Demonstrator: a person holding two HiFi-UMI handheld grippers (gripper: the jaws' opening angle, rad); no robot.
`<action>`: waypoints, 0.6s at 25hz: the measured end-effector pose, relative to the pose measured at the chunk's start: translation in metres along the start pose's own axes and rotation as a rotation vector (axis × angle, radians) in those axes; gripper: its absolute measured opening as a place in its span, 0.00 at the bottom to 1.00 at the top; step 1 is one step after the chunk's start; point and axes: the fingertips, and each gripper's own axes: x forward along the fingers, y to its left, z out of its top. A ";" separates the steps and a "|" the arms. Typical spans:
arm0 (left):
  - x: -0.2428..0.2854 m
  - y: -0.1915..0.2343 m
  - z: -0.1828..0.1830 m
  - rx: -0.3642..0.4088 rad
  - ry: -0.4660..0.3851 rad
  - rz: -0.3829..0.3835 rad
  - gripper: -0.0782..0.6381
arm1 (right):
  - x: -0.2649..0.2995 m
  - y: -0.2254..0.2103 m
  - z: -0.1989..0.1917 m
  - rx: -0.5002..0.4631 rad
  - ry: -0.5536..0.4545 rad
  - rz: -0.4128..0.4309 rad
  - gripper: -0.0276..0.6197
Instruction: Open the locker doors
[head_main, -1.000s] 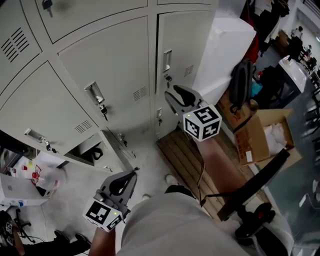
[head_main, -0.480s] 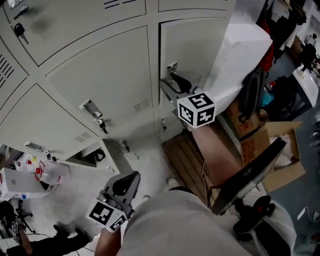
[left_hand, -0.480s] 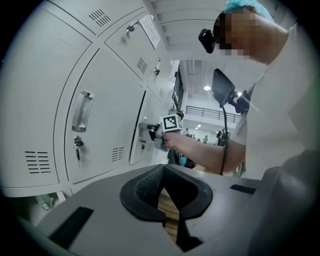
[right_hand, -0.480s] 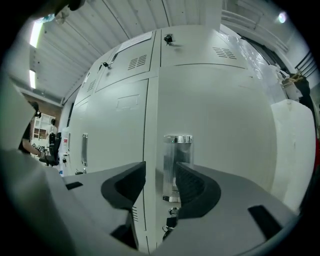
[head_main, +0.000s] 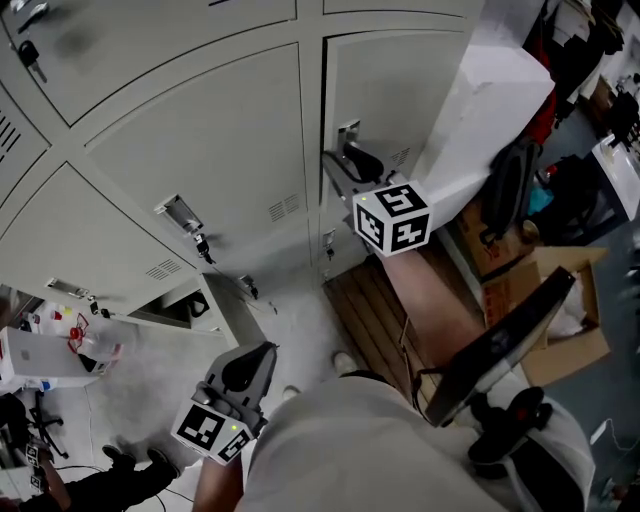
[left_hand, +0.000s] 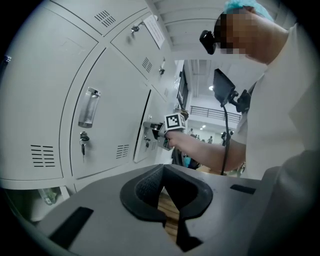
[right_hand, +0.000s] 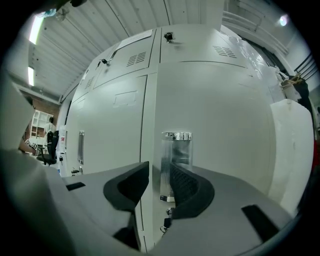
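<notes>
Grey lockers (head_main: 200, 150) fill the wall ahead. My right gripper (head_main: 342, 162) is up against the chrome recessed handle (right_hand: 176, 150) of the right-hand column's door (head_main: 400, 90). Its jaws have just been closing. The handle's left edge stands between them, the right finger (right_hand: 186, 186) lies over the recess, and a gap shows beside the left finger (right_hand: 131, 186). The left gripper view shows that gripper (left_hand: 151, 131) at the door's edge (left_hand: 142, 127). My left gripper (head_main: 250, 362) hangs low by my body, shut and empty (left_hand: 164, 190).
A lower locker (head_main: 185, 305) at the left stands open. A wooden pallet (head_main: 365, 305) lies at the lockers' foot. To the right are a white block (head_main: 490, 100), a dark backpack (head_main: 508, 190) and an open cardboard box (head_main: 545, 300). Keys hang in the neighbouring locks (head_main: 203, 243).
My right gripper went from mid-air forward to the right column door's handle, then stayed there. The left gripper barely shifted near my body.
</notes>
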 end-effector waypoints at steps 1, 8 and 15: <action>0.001 0.000 0.000 -0.001 0.001 -0.003 0.12 | -0.003 0.000 0.000 0.000 0.001 -0.003 0.23; 0.012 -0.011 0.001 0.019 0.012 -0.060 0.12 | -0.032 -0.001 -0.003 0.006 0.000 0.002 0.21; 0.030 -0.029 -0.003 0.045 0.048 -0.149 0.12 | -0.070 -0.006 -0.005 0.028 -0.014 0.056 0.21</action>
